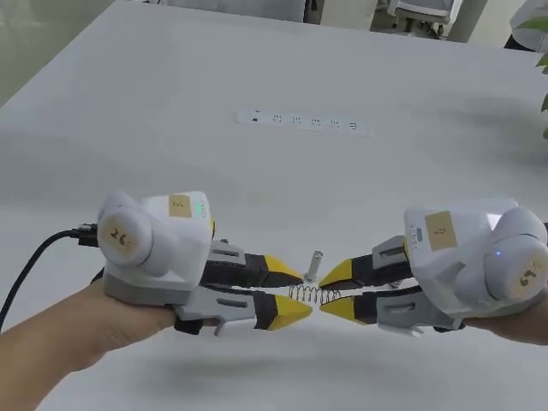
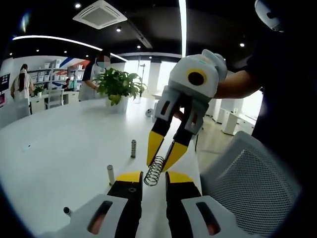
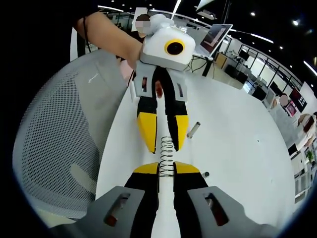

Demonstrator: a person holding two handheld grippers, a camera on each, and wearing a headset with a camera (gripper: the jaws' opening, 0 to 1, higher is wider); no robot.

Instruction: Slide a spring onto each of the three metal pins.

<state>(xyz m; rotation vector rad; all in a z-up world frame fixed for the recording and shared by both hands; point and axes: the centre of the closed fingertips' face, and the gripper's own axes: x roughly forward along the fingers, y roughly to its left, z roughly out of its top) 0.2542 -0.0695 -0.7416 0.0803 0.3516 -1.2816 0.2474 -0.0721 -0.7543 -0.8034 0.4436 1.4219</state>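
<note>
Hiding spring [image 1: 310, 296] ends: left claw [image 1: 295, 291]; right claw [image 1: 330, 290]

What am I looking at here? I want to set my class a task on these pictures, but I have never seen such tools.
No robot here: a person holds a two-jaw tool in each hand, the left hand-held gripper and the right hand-held gripper. The head view comes from a headset camera looking down at a white table. Each of the other two views comes from a camera riding on one tool, looking along its jaws at the opposite tool. Short metal pins stand on the table, such as this pin. A power strip lies further back. The right one grips a spring; its other end lies between the left one's jaws.
</note>
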